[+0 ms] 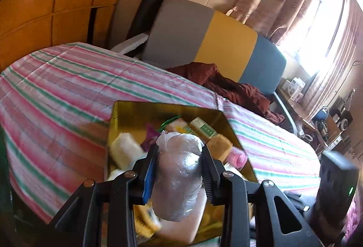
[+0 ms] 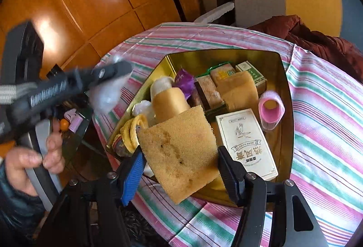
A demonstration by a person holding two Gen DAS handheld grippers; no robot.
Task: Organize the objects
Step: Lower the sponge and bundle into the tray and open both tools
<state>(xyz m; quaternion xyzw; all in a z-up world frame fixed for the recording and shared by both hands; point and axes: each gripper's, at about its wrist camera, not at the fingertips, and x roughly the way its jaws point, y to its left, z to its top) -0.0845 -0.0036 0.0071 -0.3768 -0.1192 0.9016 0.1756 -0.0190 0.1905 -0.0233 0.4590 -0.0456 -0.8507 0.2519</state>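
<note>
Clamped between the right gripper, a tan square sponge hangs over the crowded gold tin tray, while the left gripper grips a clear plastic-wrapped bundle, so both still need placing.

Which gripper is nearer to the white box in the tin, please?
Right. The right gripper, holding a sponge, sits beside the white box; the left gripper is beyond the tin's far side.
</note>
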